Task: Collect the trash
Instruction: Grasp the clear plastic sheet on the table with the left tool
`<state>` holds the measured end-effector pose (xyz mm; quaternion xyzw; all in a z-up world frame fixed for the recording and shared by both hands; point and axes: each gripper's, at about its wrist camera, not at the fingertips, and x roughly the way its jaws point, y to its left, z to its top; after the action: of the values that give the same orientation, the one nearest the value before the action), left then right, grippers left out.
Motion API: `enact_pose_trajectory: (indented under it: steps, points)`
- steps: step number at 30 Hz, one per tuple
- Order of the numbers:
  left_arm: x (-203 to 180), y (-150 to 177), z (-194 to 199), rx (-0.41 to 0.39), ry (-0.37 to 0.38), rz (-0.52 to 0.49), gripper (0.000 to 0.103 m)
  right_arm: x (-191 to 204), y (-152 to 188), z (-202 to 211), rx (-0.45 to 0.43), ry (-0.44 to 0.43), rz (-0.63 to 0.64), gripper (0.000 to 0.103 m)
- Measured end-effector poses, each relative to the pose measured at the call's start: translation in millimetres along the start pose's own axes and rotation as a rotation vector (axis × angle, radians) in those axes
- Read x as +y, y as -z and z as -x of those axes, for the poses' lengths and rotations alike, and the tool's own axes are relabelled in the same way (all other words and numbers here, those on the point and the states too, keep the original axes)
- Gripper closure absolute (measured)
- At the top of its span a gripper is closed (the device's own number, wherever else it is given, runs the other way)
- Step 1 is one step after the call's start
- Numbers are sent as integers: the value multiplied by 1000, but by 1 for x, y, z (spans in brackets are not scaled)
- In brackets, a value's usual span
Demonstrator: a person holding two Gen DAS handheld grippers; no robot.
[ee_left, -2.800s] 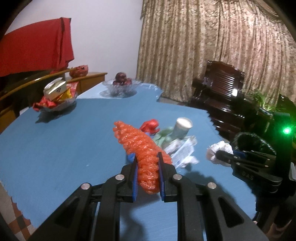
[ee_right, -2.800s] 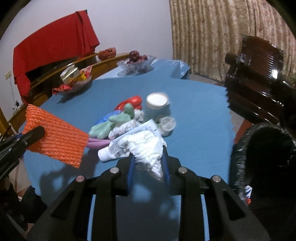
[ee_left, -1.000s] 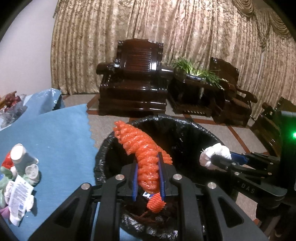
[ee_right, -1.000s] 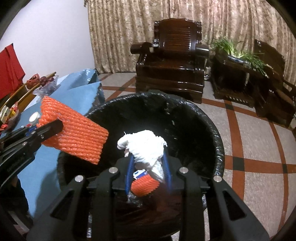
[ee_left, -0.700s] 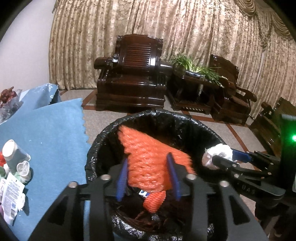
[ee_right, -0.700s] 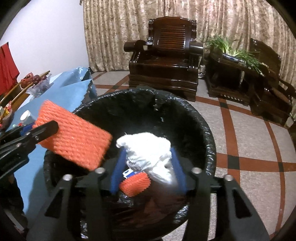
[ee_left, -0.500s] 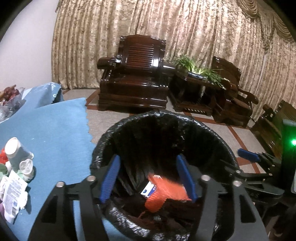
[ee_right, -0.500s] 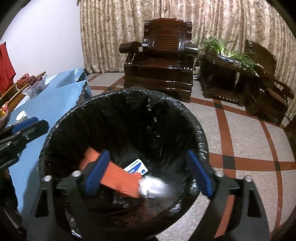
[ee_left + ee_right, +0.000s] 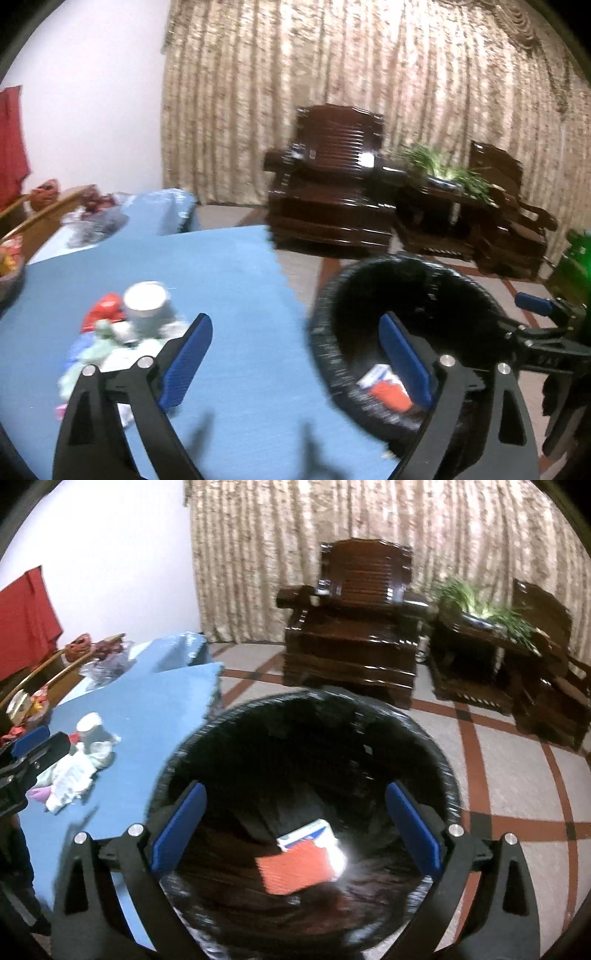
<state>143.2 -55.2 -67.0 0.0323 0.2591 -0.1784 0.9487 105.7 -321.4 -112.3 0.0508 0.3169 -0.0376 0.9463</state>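
The black-lined trash bin (image 9: pixel 439 768) stands on the floor beside the blue table (image 9: pixel 221 277). Inside it lie the orange foam net (image 9: pixel 295 871), a blue-and-white packet (image 9: pixel 306 834) and a white tissue wad (image 9: pixel 338 856). My right gripper (image 9: pixel 295 790) hangs over the bin, jaws opening wide with nothing between them. My left gripper (image 9: pixel 295 325) straddles the table edge and the bin rim (image 9: pixel 325 332), its jaws also opening and empty. A trash pile (image 9: pixel 110 339) with a white cup (image 9: pixel 146 304) lies on the table, left of the left gripper.
Dark wooden armchairs (image 9: pixel 362 627) and a side table with a green plant (image 9: pixel 480 605) stand beyond the bin on tiled floor. Bowls of snacks and fruit (image 9: pixel 96 218) sit at the table's far end. A red cloth (image 9: pixel 26 620) hangs at the left.
Both grippers opened; the orange net and the white tissue dropped into the bin. The left gripper swung left, from over the bin toward the table.
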Motion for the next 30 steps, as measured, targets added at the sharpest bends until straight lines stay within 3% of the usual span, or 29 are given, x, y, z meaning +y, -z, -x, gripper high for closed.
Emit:
enact_pose_trajectory:
  steps: [7, 12, 19, 30]
  points:
    - [66, 14, 34, -10, -159, 59, 13, 58, -11, -4, -6, -104, 55, 8]
    - [103, 28, 39, 15, -212, 108, 19, 100, -16, -11, -3, -169, 105, 8]
    - [127, 48, 25, 78, -204, 124, 51, 139, -17, -22, 8, -221, 144, 8]
    - [142, 68, -17, 166, -208, 146, 64, 165, -15, -48, 37, -242, 169, 8]
